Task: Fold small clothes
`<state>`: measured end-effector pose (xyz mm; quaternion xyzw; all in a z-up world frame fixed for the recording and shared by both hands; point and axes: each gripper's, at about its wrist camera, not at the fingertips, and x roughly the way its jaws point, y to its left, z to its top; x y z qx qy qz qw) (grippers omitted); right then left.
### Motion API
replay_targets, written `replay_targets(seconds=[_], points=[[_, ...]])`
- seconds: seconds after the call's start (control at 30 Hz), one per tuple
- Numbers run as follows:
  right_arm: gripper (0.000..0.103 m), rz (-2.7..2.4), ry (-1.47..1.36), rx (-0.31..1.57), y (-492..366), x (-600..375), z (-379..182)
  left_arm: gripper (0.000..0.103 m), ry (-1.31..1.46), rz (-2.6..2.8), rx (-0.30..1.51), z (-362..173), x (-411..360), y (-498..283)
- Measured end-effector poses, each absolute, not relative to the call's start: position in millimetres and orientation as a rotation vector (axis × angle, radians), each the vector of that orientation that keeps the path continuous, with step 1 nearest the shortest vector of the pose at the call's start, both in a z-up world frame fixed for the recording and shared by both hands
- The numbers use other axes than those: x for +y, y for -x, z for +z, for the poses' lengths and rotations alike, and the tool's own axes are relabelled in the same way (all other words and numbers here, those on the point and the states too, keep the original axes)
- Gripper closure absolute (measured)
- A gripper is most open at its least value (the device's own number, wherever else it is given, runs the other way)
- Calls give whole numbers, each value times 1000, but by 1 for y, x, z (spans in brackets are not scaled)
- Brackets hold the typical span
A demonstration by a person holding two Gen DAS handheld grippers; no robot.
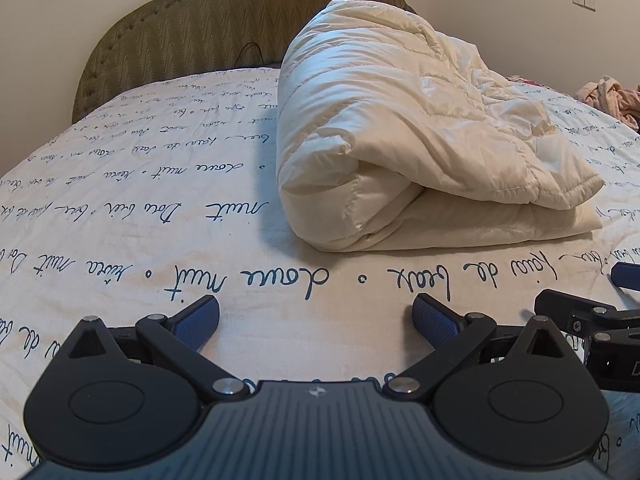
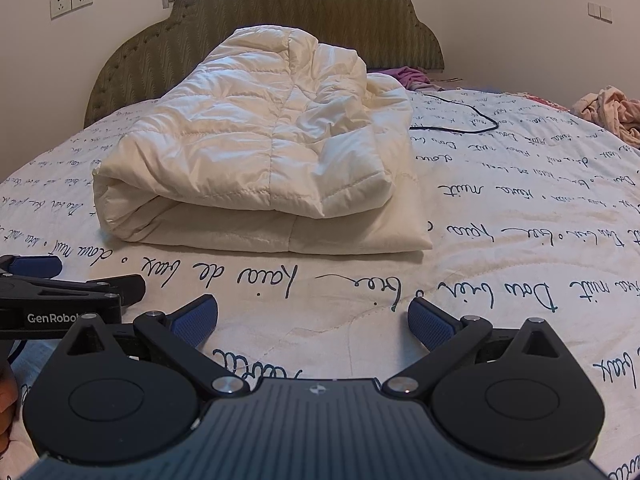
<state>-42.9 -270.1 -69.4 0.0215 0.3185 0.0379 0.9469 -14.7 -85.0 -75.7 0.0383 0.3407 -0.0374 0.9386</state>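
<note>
With the cream jacket (image 1: 420,132) folded mid-frame, both the left gripper (image 1: 316,318) and right gripper (image 2: 312,316) gape wide, empty; next likely fetch clothes (image 2: 612,114) at the right edge.

1. The pinkish clothes pile (image 1: 612,98) got chopped off by the right edge in both views, so no telling what was in it.
2. The black cable (image 2: 460,120) ran behind the folded jacket (image 2: 256,152).
3. The bedspread (image 2: 500,208) writing went too small to read farther back.
</note>
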Motion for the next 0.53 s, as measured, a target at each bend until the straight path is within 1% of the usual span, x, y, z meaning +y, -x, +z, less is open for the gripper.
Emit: replay_targets(seconds=[0.53], points=[[0, 85, -29, 650, 45, -268, -68, 0, -90, -81, 693, -72, -86, 20]])
